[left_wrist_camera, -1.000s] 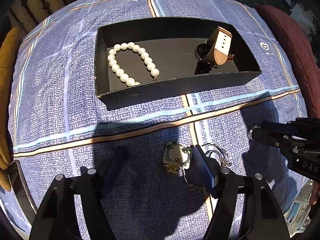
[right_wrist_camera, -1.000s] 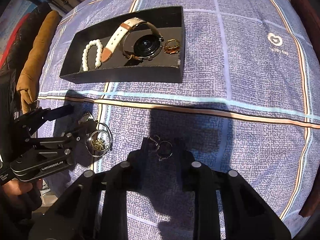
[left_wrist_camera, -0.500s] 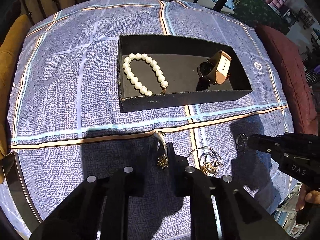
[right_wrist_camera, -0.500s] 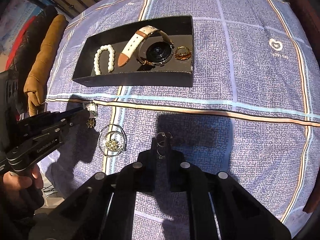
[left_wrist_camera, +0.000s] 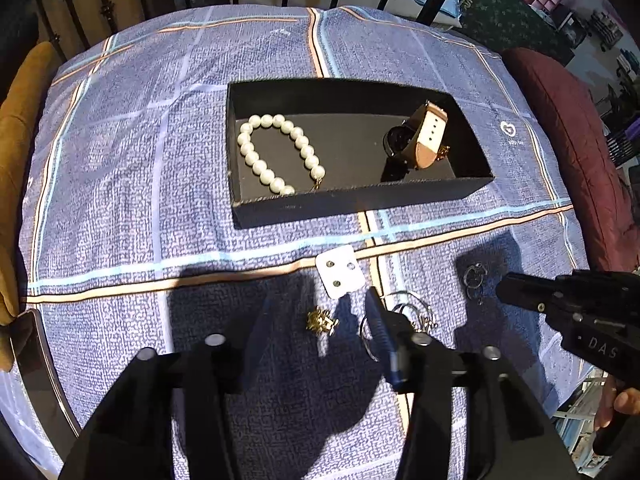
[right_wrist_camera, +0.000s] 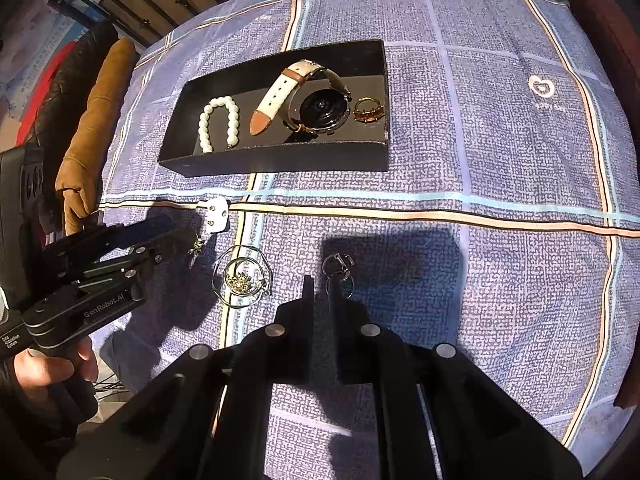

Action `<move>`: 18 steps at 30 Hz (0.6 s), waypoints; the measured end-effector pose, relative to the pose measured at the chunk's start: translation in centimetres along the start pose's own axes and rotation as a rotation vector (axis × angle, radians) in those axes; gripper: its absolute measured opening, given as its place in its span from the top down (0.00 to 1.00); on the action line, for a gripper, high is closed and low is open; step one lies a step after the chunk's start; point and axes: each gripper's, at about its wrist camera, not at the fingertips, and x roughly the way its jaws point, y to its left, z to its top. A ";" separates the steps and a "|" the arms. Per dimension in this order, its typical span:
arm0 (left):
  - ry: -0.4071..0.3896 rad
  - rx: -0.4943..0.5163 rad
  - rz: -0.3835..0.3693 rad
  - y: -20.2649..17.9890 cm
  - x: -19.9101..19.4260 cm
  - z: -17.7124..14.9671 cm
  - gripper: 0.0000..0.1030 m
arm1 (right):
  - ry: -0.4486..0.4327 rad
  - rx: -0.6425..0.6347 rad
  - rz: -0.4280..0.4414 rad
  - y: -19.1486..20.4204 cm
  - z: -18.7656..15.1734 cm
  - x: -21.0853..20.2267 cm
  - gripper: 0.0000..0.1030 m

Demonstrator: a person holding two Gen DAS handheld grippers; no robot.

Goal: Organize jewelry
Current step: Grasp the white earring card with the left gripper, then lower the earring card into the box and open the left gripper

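I read "GenRobot.AI" on the body of my left tongs [right_wrist_camera: 188, 240] in the right wrist view, and "DAS" on the right tongs [left_wrist_camera: 502, 286] in the left view. A small white heart logo [right_wrist_camera: 541, 86] is printed on the blue checked cloth [right_wrist_camera: 500, 160] of the desk; the words under it are too small to read.

The black tray [left_wrist_camera: 360, 202] holds a pearl bracelet [left_wrist_camera: 276, 152] on its left part, a watch [right_wrist_camera: 316, 106] with a white and brown strap lying on its side, and a gold ring [right_wrist_camera: 369, 110] near the tray's right wall.

On the cloth in front of the tray lies a white earring card [left_wrist_camera: 340, 271] with three studs, a gold flower earring [left_wrist_camera: 322, 320], a group of silver hoops [right_wrist_camera: 242, 280] around another gold piece, and a small silver ring pair [right_wrist_camera: 338, 268].

My left tongs stand wide apart and hold nothing — the flower earring lies between the fingers. My right tongs are nearly closed, with their tips at the silver ring pair; I cannot tell if they grip it.
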 end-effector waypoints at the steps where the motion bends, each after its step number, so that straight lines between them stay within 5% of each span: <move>1: 0.001 0.000 -0.003 -0.3 0.3 0.4 0.49 | 0.000 0.004 -0.002 -0.1 -0.1 0.0 0.92; 4: 0.042 0.042 0.019 -1.5 2.3 1.4 0.49 | 0.006 0.016 -0.005 -0.6 -0.5 0.0 0.92; 9: 0.068 0.043 0.036 -1.9 3.9 2.1 0.72 | 0.014 0.023 -0.005 -0.9 -0.8 0.2 0.92; 18: 0.020 -0.015 -0.010 1.4 -0.5 0.3 0.72 | -0.001 -0.004 0.016 -0.2 -0.4 -0.1 0.92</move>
